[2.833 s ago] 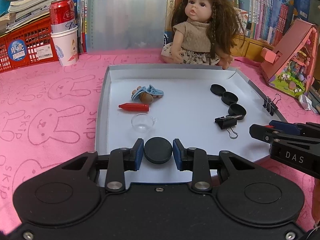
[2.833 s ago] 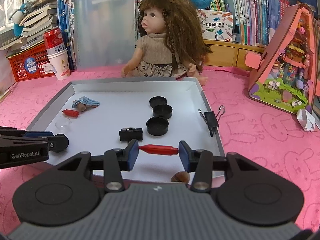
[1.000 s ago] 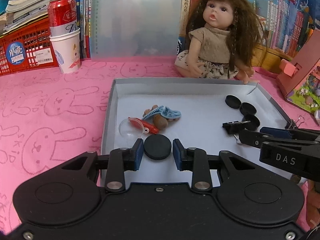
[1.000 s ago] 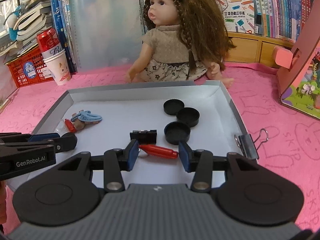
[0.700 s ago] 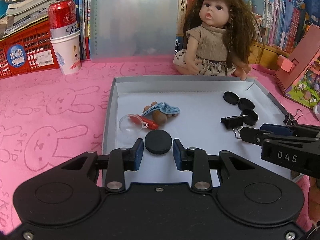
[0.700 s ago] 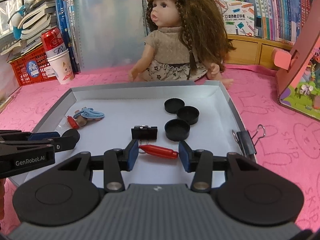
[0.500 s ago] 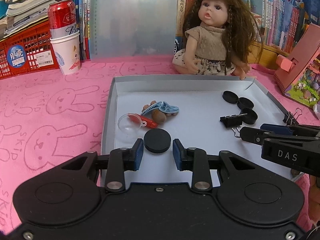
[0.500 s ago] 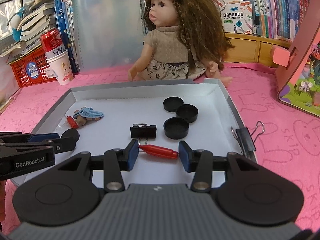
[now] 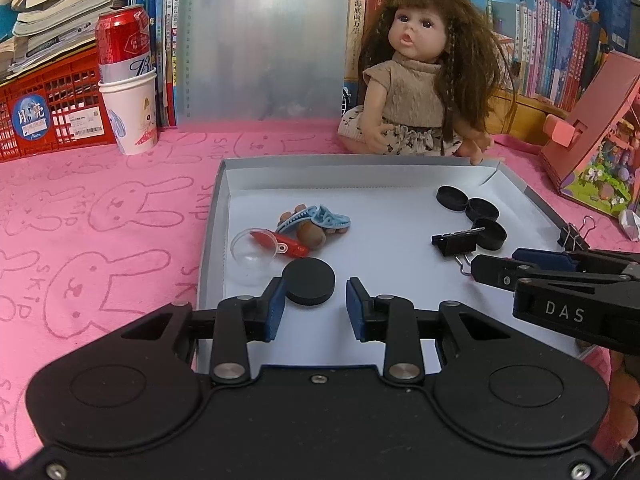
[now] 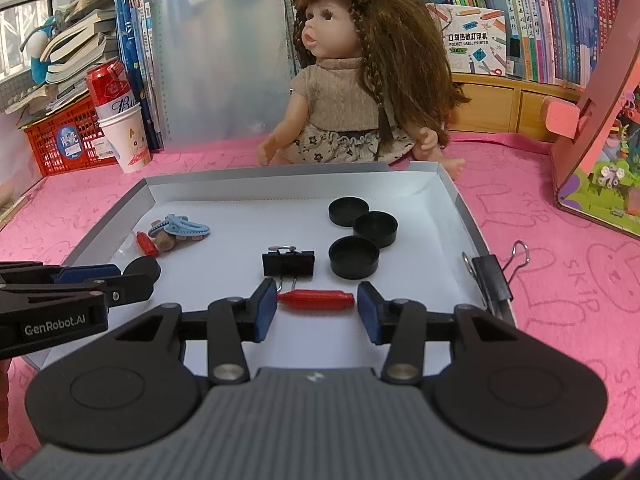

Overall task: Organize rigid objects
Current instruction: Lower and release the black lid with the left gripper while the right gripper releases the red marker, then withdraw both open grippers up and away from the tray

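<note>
A shallow grey tray point(image 9: 214, 216) with a white floor lies on the pink cloth. My left gripper point(image 9: 316, 304) is open; a black round lid point(image 9: 309, 282) lies on the tray floor by its left finger, with a gap to the right finger. My right gripper point(image 10: 318, 308) is open around a red clip point(image 10: 316, 300) that lies flat between its fingers, touching the left one. Three black lids point(image 10: 362, 236) and a black binder clip point(image 10: 288, 262) lie in the tray's right half. A blue hair clip point(image 9: 320, 218), a brown piece and a clear dome point(image 9: 254, 254) lie at left.
A doll point(image 9: 416, 92) sits behind the tray. A red can in a paper cup point(image 9: 128, 80) and a red crate point(image 9: 44, 112) stand at back left. A pink toy house point(image 9: 596, 140) is at right. A second binder clip point(image 10: 490, 276) is clipped on the tray's right rim.
The left gripper has opened and let the black lid down onto the tray near the clear dome. The right gripper has opened slightly, leaving the red clip on the tray.
</note>
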`<state>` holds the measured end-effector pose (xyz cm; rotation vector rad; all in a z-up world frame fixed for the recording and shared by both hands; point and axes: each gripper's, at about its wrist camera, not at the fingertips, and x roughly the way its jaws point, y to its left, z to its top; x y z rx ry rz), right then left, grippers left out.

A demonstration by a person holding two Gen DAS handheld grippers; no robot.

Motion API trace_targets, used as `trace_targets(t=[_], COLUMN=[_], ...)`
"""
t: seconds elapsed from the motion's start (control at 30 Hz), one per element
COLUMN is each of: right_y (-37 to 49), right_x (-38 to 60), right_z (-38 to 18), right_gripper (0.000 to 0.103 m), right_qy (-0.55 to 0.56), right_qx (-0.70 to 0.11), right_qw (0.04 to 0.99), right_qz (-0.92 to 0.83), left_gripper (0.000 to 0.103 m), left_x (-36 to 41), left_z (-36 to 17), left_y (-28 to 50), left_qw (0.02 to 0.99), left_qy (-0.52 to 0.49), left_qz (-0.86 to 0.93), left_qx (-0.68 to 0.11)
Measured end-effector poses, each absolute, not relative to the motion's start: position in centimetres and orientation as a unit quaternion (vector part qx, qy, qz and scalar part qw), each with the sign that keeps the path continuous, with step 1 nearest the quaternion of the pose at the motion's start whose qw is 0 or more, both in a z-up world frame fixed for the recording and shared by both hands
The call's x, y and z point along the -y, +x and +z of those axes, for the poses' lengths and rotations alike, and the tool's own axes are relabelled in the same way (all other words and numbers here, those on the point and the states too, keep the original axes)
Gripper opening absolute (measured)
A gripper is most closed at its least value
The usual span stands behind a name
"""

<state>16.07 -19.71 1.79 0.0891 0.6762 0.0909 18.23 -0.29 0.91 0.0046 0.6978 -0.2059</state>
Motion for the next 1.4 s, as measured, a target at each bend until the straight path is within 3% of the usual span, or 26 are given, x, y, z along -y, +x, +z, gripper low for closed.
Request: trace_targets(t=[0.53, 0.63, 0.83, 1.03, 1.27, 1.4], right_y=[15.9, 15.8, 15.5, 15.2, 14.7, 14.3], right_x=[19.8, 19.8, 19.8, 19.9, 20.0, 20.2], right_z=[1.8, 1.8, 1.9, 2.3, 2.8, 3.1], right_gripper=[0.053, 0.06, 0.065, 0.074, 0.087, 0.088], right_qy=[0.044, 0.044, 0.046, 0.044, 0.044, 0.045], right_qx=[-0.327, -0.325, -0.321, -0.311, -0.299, -0.292], right_qw=[0.943, 0.944, 0.945, 0.949, 0.953, 0.955], right_qz=[0.044, 0.043, 0.041, 0.039, 0.037, 0.034], left_gripper=[0.031, 0.033, 0.039, 0.048, 0.071, 0.079], left_x=[0.3, 0.4, 0.5, 0.5, 0.4, 0.4], left_z=[1.0, 1.1, 1.1, 1.3, 2.0, 2.5], left_y=[18.0, 17.9, 17.8, 17.5, 16.9, 16.2], left_qw=[0.935, 0.936, 0.936, 0.937, 0.941, 0.945], left_qy=[0.004, 0.006, 0.009, 0.011, 0.013, 0.014], left_qz=[-0.099, -0.098, -0.097, -0.095, -0.094, -0.09], left_qx=[-0.34, -0.338, -0.338, -0.336, -0.325, -0.315])
